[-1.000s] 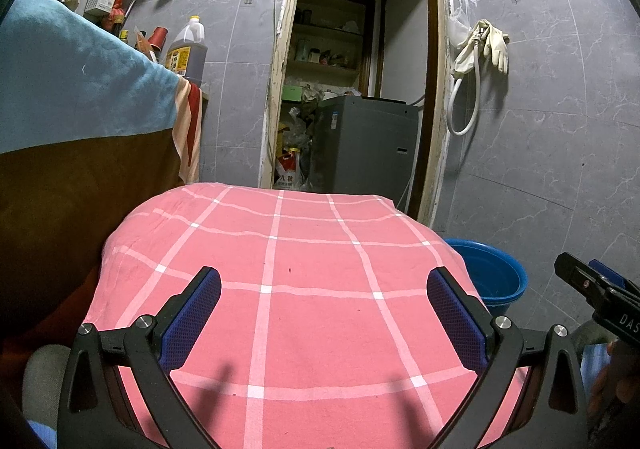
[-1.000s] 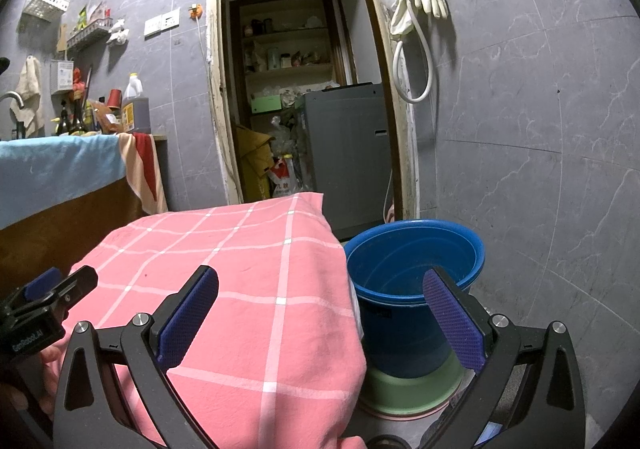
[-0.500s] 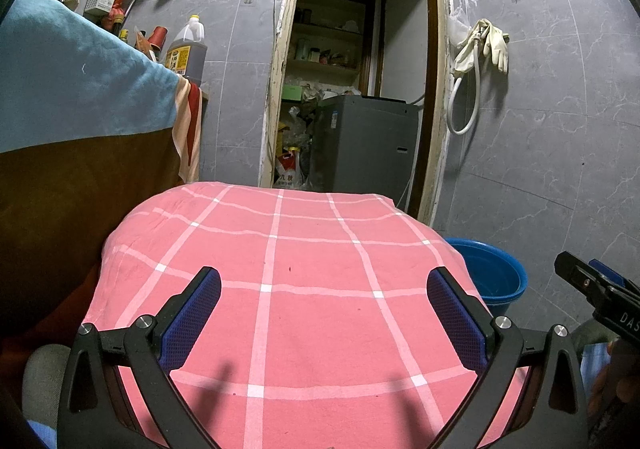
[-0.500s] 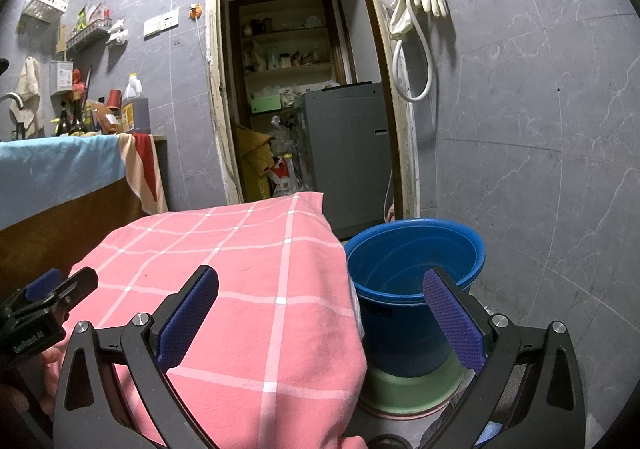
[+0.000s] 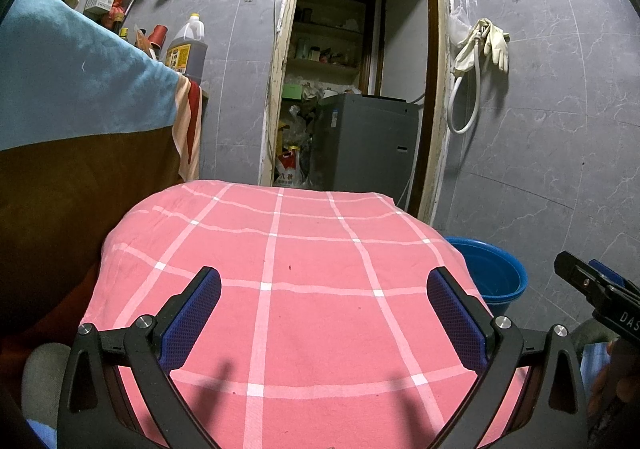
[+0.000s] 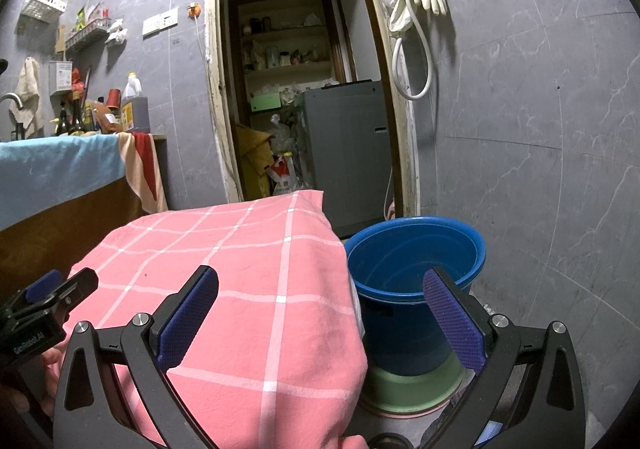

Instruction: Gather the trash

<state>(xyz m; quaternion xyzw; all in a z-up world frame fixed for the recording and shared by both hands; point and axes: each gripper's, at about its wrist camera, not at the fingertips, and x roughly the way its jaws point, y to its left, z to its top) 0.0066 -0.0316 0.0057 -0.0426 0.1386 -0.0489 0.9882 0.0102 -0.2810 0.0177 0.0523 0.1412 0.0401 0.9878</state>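
No trash shows anywhere on the pink checked cloth, so I cannot say yet which piece will be picked up. The left gripper hangs just above the middle of the cloth, and its two blue pads are spread wide with nothing between them. The right gripper is also spread wide and holds nothing. It sits over the right edge of the cloth, with one pad over the pink and the other pad over the blue bucket. The bucket is the place trash would most likely go, I think. It stands on the floor, just beside the cloth's right edge and lower than the cloth top. It lies straight ahead of the right gripper and a little below it, but off to the right and farther from the left gripper, so the right hand is the nearer one. The bucket looks empty inside, as far as I can see; its bottom is dark. It sits inside a green basin. Far ahead, through the doorway, there are bags and clutter near a gray machine, well away from both grippers.
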